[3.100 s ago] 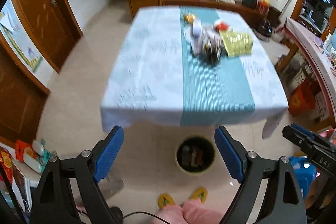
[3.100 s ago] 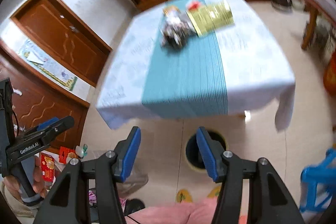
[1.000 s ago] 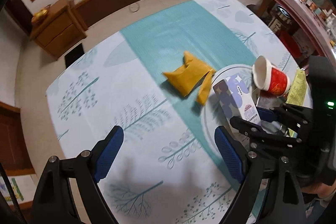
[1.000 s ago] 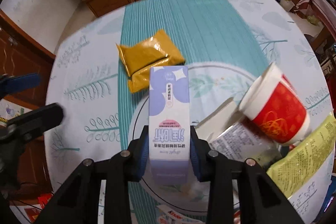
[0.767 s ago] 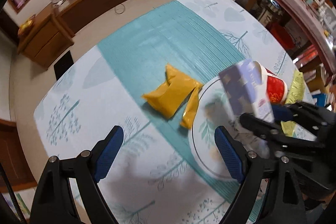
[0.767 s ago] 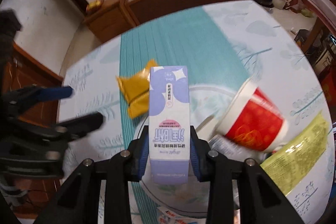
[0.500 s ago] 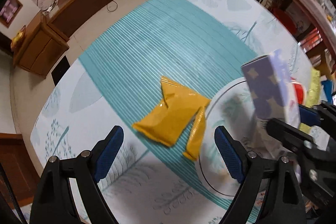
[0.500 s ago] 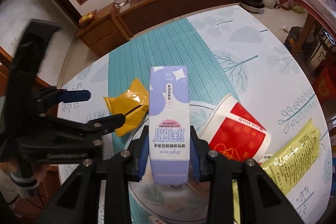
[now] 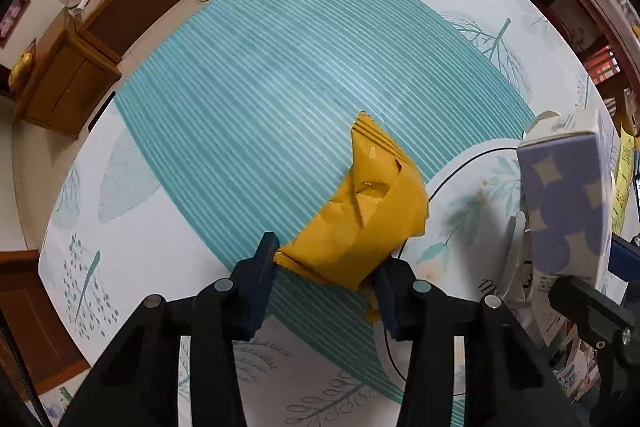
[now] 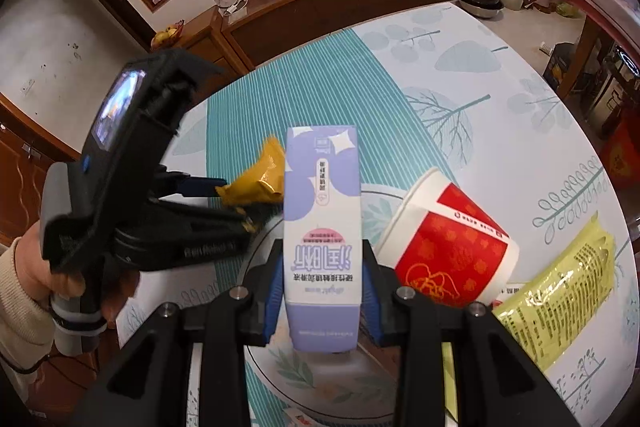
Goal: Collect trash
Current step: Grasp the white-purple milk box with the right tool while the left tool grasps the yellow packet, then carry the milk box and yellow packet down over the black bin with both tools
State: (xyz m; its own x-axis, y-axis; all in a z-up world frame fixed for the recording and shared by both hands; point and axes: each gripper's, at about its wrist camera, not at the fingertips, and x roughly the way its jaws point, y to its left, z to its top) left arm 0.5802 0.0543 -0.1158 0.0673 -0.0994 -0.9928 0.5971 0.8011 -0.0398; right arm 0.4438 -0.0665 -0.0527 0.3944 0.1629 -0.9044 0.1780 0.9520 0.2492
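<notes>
My left gripper (image 9: 326, 269) is shut on a crumpled yellow snack wrapper (image 9: 360, 211) on the teal table runner, beside the white plate (image 9: 452, 227). The wrapper also shows in the right wrist view (image 10: 256, 181), pinched by the left gripper (image 10: 232, 195). My right gripper (image 10: 320, 291) is shut on a purple and white drink carton (image 10: 322, 211), held upright above the plate (image 10: 344, 379). The carton shows at the right edge of the left wrist view (image 9: 564, 203).
A red and white paper cup (image 10: 448, 251) lies on its side on the plate. A yellow-green wrapper (image 10: 560, 291) lies at the right. The table (image 9: 248, 79) has a white leaf-print cloth with a teal runner. A wooden sideboard (image 10: 320, 3) stands behind.
My left gripper moved down to the yellow wrapper and closed on it. My right gripper lifted the carton higher above the plate.
</notes>
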